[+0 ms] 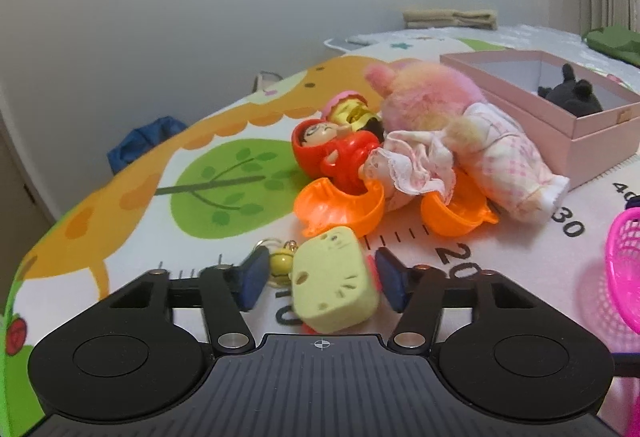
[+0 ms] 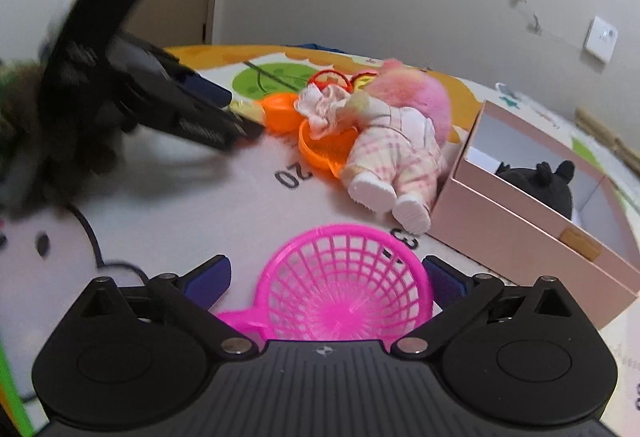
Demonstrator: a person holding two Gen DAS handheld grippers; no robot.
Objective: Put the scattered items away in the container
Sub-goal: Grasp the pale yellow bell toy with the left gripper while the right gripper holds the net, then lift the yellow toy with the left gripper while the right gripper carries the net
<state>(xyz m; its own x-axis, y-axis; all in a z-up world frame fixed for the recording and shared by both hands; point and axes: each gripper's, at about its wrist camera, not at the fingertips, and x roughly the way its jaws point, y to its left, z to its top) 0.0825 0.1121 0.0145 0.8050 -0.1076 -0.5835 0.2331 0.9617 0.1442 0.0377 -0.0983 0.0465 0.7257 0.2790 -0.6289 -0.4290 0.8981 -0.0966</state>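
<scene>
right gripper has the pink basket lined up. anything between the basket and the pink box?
Nothing visible lies directly between them. The pink mesh basket sits between the open right gripper's fingers; bare mat runs from it to the pink box. The doll's feet lie just left of that line, near the box's corner. A black plush is already inside.

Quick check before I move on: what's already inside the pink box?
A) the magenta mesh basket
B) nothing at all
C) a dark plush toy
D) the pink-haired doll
C: a dark plush toy sits inside the pink box, while the doll lies on the mat outside it and the magenta basket sits between the fingers of the right gripper.
</scene>
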